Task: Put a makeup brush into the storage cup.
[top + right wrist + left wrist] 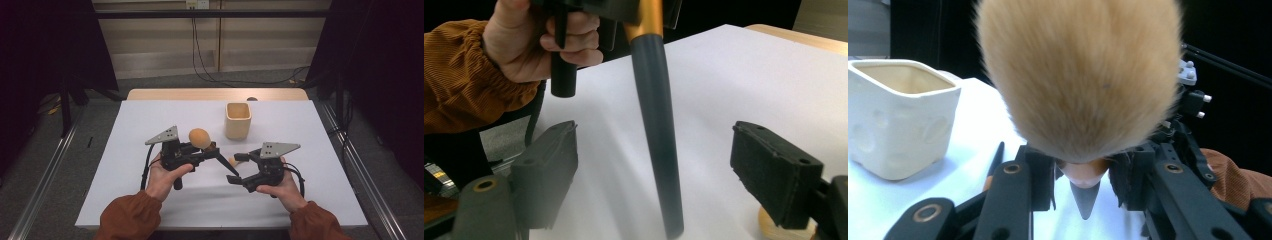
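We judge the fluffy tan makeup brush with black tapered handle [207,145], left of the cream square ceramic cup [238,120], light and soft-headed, so the left gripper [200,154] clamps its rigid ferrule while the right gripper [659,165] stands wide around the handle.

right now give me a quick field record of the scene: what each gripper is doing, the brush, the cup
left gripper: shut on the makeup brush, just below its bristles
makeup brush: fluffy tan head up, black handle slanting down toward the right gripper
right gripper: jaws open, handle between them, pads not touching it
cup: cream, square, upright, beyond both grippers
table: white surface
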The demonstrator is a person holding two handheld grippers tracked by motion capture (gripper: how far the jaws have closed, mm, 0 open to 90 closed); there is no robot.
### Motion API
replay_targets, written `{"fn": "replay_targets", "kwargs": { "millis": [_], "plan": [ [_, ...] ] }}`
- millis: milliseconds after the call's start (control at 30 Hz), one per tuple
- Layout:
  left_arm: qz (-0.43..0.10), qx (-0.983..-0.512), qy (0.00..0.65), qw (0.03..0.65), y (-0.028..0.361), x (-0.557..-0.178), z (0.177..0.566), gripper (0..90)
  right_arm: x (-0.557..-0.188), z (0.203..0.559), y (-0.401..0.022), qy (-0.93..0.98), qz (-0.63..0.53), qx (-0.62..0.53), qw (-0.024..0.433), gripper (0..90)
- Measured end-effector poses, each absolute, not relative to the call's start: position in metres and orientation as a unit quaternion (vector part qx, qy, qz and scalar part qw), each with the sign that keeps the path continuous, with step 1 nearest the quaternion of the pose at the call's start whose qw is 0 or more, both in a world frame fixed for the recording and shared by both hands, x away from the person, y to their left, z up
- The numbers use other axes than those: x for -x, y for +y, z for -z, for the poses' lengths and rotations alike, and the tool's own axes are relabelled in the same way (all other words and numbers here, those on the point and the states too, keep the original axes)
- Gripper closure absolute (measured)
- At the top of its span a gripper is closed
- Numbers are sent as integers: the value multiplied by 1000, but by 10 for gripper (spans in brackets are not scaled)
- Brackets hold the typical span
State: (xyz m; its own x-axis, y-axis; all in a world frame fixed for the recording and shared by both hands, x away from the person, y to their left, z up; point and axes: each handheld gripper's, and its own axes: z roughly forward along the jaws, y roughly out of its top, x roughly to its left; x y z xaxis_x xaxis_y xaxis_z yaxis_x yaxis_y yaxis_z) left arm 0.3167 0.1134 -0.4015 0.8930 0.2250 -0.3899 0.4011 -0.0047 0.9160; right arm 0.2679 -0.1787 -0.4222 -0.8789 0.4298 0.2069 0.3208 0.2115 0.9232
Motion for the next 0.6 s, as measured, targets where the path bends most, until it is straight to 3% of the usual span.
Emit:
{"fn": "replay_targets", "kwargs": {
  "millis": [233,600],
  "plan": [
    [59,-702,231,671,126,-320,396,657,-268,423,-184,778,-576,-248,45,65],
    [50,-710,232,662,137,-320,393,657,-265,425,-201,766,-584,-264,48,65]
  ]
}}
